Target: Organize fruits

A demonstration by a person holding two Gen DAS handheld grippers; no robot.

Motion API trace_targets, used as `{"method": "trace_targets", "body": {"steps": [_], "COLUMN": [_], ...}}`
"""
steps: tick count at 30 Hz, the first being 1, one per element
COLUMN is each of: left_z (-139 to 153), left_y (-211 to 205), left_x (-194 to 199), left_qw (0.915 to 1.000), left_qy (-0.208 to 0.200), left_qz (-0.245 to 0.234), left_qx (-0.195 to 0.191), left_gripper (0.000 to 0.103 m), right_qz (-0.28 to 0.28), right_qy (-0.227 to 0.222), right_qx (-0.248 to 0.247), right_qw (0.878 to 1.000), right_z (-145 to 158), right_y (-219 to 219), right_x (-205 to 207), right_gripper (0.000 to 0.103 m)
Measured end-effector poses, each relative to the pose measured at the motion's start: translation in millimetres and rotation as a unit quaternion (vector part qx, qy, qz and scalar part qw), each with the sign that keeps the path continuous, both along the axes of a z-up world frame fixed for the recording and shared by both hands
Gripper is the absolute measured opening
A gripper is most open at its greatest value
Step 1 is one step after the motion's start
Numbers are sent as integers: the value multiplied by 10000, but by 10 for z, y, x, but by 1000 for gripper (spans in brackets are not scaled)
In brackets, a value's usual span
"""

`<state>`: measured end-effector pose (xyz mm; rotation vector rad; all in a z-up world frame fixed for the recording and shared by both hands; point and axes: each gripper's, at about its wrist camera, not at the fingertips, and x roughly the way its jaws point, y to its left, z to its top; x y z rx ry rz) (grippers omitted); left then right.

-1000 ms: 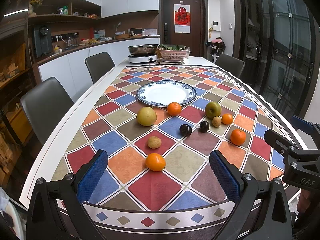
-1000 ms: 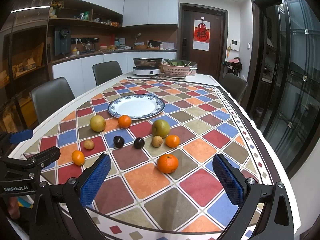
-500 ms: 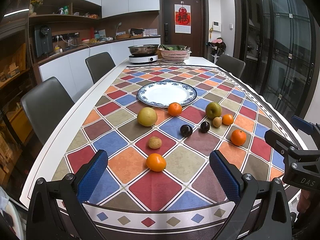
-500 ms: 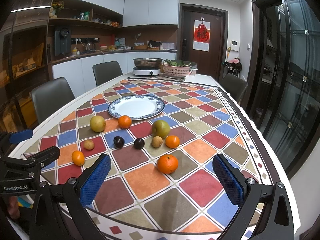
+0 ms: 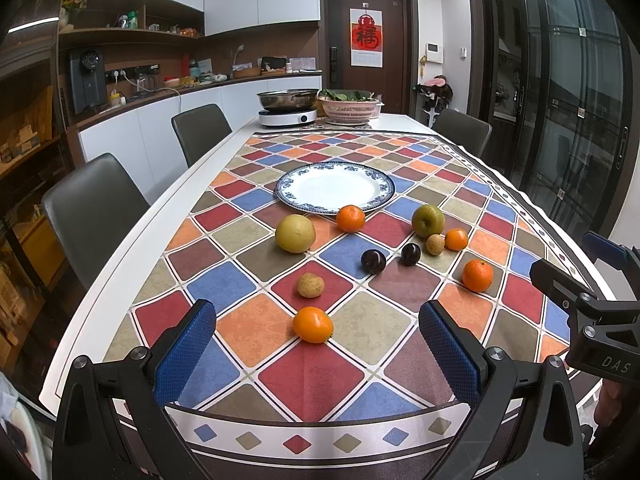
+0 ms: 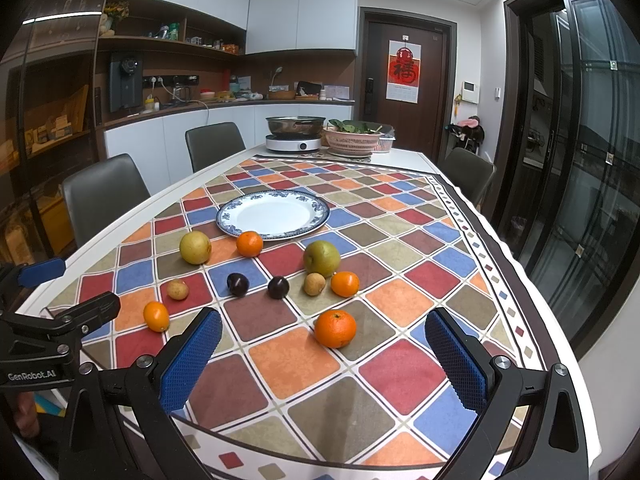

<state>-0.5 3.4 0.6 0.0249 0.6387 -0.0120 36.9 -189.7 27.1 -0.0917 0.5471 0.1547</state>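
A blue-rimmed white plate [image 5: 384, 184] [image 6: 320, 210] lies bare on the checkered cloth. In front of it are loose fruits: a yellow pear [image 5: 295, 233] [image 6: 195, 247], a green pear [image 5: 428, 221] [image 6: 321, 257], several oranges including the nearest ones [image 5: 313, 324] [image 6: 335, 328], two dark plums [image 5: 373, 261] [image 6: 278, 287], and two small tan fruits [image 5: 310, 285] [image 6: 314, 283]. My left gripper [image 5: 316, 352] is open and empty just short of the nearest orange. My right gripper [image 6: 324, 354] is open and empty near the table's front edge.
An induction cooker with a steel pot [image 5: 287, 110] and a pink basket of greens [image 5: 350, 106] stand at the table's far end. Grey chairs [image 5: 94, 216] line the left side, one [image 5: 462, 132] the far right. Glass doors run along the right.
The left wrist view has shifted slightly, the fruits sitting a little lower and nearer. The right gripper and the fruits have not moved.
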Motion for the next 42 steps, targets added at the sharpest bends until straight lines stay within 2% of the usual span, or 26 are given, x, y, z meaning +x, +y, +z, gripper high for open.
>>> {"method": "trace_targets", "body": {"steps": [23,26,36,37,39,42], "left_z": [-9,-25,-172,-196,-252,-341], "left_y": [98,71,91,92,94,105], "left_x": [41,57,226,248,310,411], "left_qw": [9999,9999,9993,9991,9984,9970], "left_qy": [110,132,383,433,559,772], "left_qz": [-20,6,45,34,-2,-78], "left_qx": [-72,39,7,12,-9,-70], "left_gripper": [103,103,102,101,93,87], "right_qz": [10,-20,-40,-23,-23,-107], "right_qy": [69,88,516,565,667,875], "right_qx": [-11,-21,-108,-110,-83,-55], "right_qw": [10000,10000,9986,9983,9977,9961], "right_z": [-16,-7,-199,-218,-259,-342], "right_y": [-7,-3,29,30,26,17], "right_x": [14,36,272,305,371,511], "right_gripper": [102,102,102,102,102,100]}}
